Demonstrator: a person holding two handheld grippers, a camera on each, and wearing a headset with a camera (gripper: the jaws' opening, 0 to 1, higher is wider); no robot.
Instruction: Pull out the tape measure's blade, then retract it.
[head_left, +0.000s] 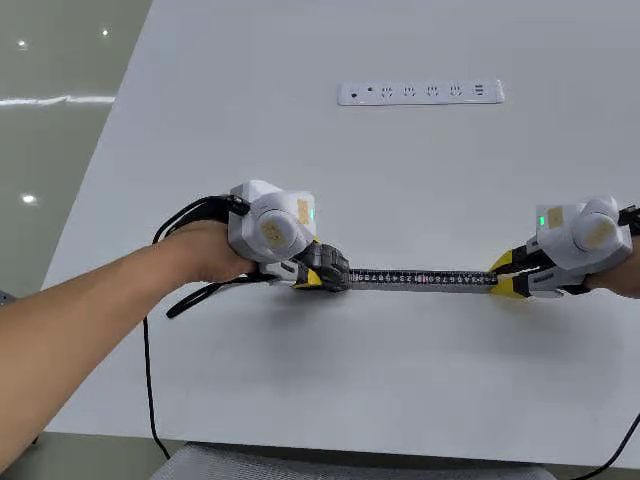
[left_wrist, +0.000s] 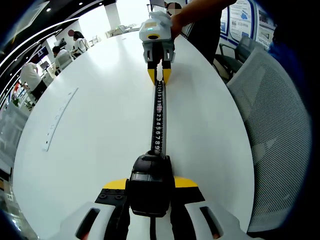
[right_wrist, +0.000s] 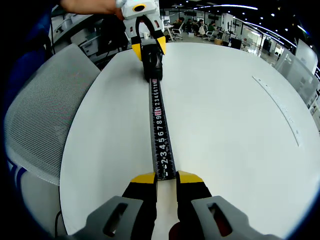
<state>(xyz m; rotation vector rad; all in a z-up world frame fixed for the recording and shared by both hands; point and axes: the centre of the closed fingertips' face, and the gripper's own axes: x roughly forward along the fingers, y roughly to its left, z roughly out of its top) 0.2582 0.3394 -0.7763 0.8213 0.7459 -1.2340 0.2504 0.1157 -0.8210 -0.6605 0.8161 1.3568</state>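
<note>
The black tape measure case (head_left: 322, 268) rests on the white table, with my left gripper (head_left: 312, 268) shut on it; the same case (left_wrist: 150, 182) sits between the jaws in the left gripper view. Its blade (head_left: 420, 279) runs out to the right, flat along the table, to my right gripper (head_left: 503, 274), which is shut on the blade's end. In the right gripper view the blade (right_wrist: 161, 137) stretches from my right gripper (right_wrist: 165, 179) to the case (right_wrist: 151, 59). The left gripper view carries the blade (left_wrist: 158, 115) up to the right gripper (left_wrist: 160, 76).
A white power strip (head_left: 421, 93) lies far back on the table (head_left: 400, 170). A grey mesh chair (left_wrist: 280, 130) stands at the table's near edge. Black cables hang off the front edge near my left arm. People sit at desks in the background.
</note>
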